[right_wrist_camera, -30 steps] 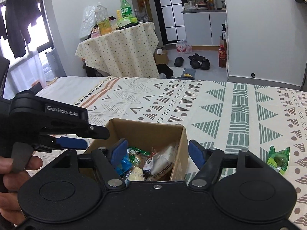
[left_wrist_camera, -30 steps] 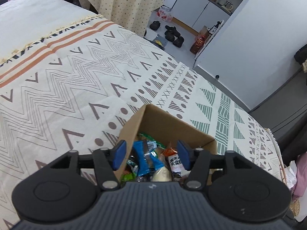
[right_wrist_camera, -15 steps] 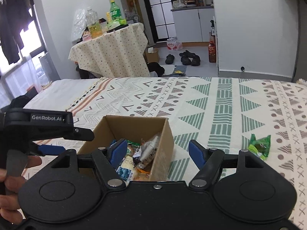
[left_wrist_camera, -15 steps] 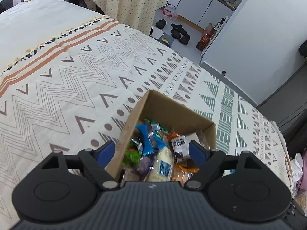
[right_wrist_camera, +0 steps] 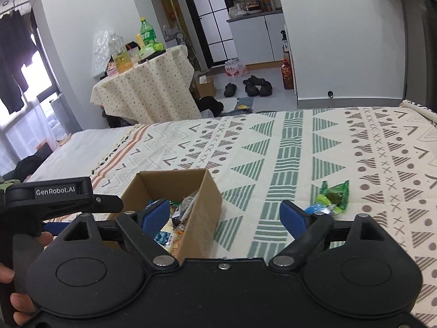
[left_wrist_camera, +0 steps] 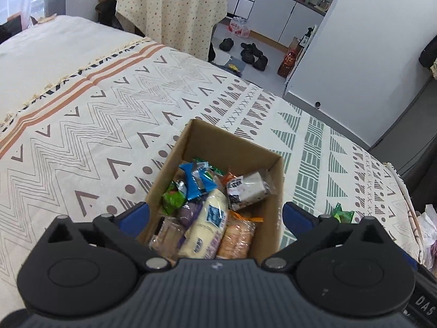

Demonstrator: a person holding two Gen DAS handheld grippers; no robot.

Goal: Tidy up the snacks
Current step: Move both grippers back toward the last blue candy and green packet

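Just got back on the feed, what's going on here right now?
A person is sorting snacks on a patterned bedspread. The cardboard box already holds many packets. Both tongs are open and empty: the left tongs hover over the box, and the right tongs point between the box and the green snack packet lying loose on the bedspread.

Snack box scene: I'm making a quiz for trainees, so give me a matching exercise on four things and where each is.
Things:
1. green snack packet
2. blue wrapper
3. black shoes
4. green bottle

Places:
A. on the floor
B. in the cardboard box
C. on the draped table
D. loose on the bedspread

Pairs: 1-D, 2-B, 3-A, 4-C
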